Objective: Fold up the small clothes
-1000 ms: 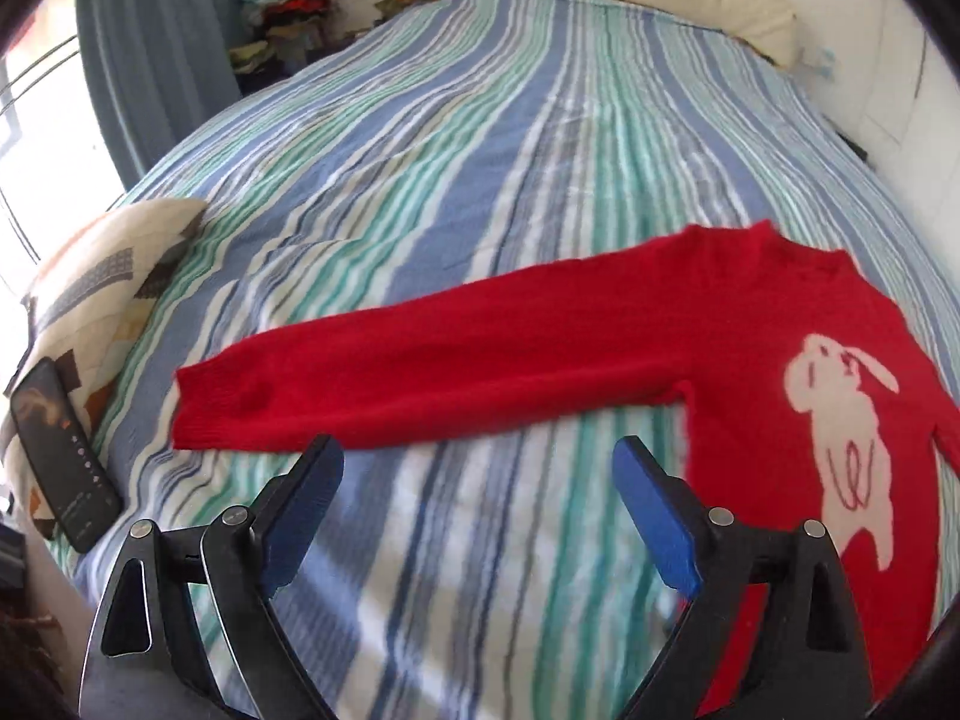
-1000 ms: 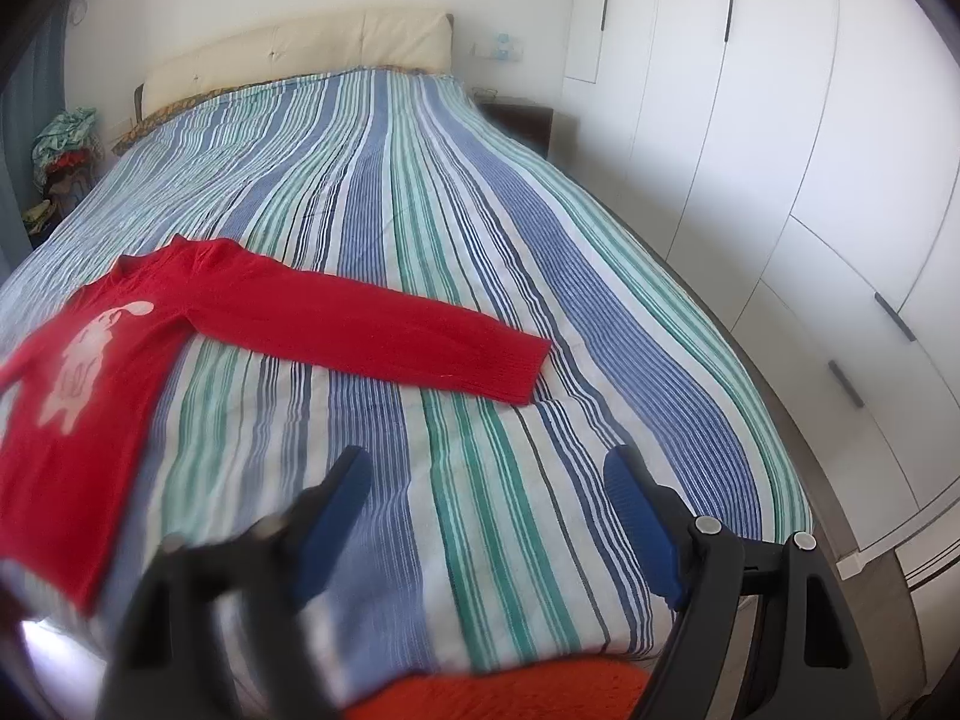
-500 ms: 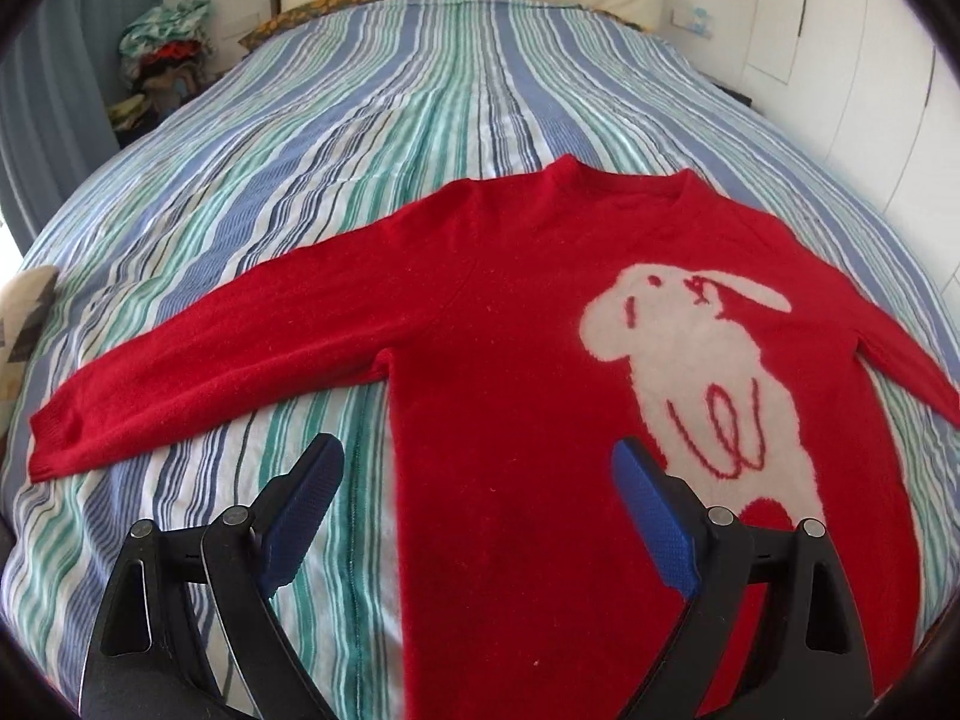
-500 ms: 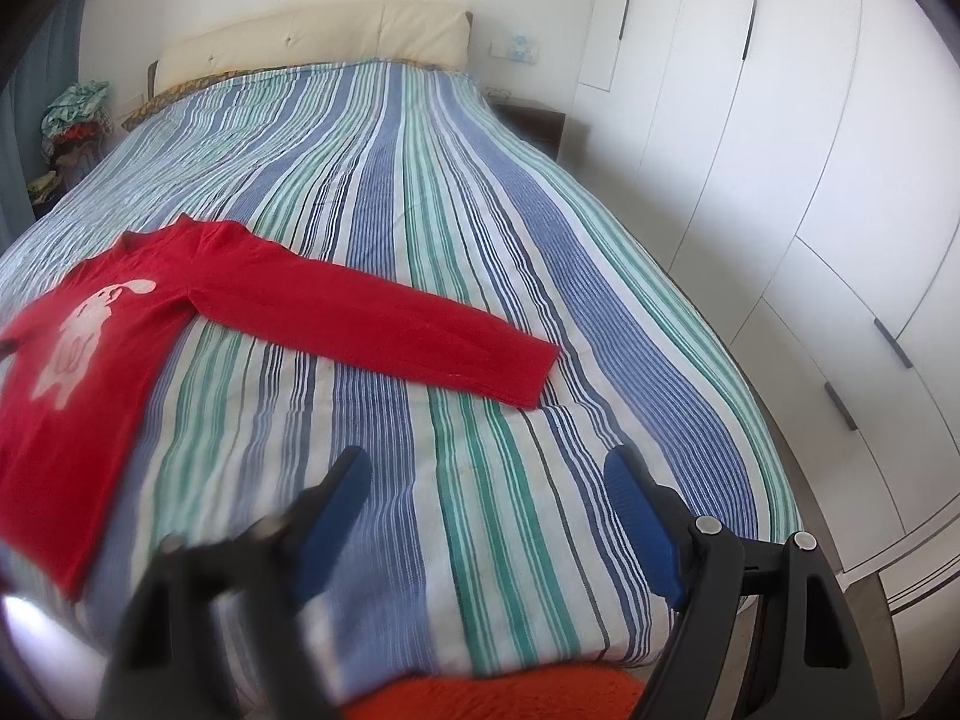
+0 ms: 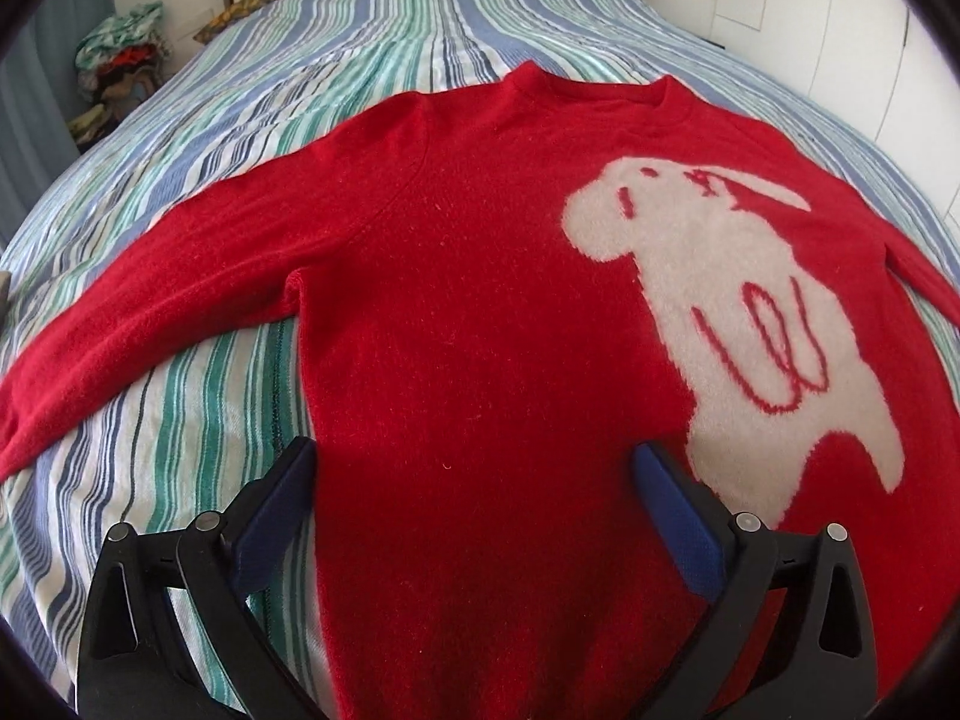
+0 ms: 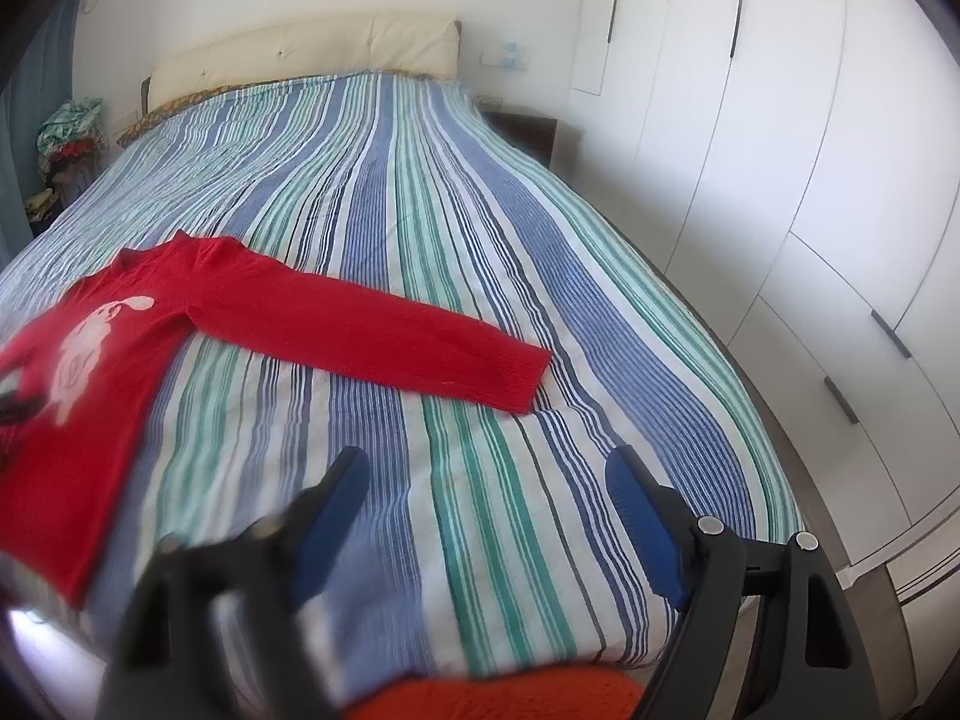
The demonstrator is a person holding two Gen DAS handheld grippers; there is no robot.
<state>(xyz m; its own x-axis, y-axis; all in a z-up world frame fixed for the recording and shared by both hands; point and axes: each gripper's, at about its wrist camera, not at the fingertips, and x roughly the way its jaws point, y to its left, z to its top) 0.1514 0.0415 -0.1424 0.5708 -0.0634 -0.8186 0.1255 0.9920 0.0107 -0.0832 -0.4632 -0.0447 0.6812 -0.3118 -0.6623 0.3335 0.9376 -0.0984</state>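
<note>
A small red sweater (image 5: 480,312) with a white rabbit design (image 5: 738,312) lies flat, front up, on the striped bedspread (image 5: 198,414), sleeves spread out. My left gripper (image 5: 474,468) is open and empty, close above the sweater's lower body, one finger at its left side edge. In the right wrist view the sweater (image 6: 120,348) is at the left, its sleeve (image 6: 384,336) stretching right to a cuff (image 6: 522,378). My right gripper (image 6: 486,480) is open and empty above bare bedspread, short of the cuff.
The bed's foot edge (image 6: 660,630) and right edge run near white wardrobe doors (image 6: 780,150). A headboard cushion (image 6: 300,54) is at the far end. A pile of clothes (image 5: 120,72) sits beside the bed at far left. Orange-red fabric (image 6: 510,690) shows below my right gripper.
My left gripper swung right from the left sleeve to the sweater's body and came closer to it. My right gripper shifted only slightly. Both stayed open.
</note>
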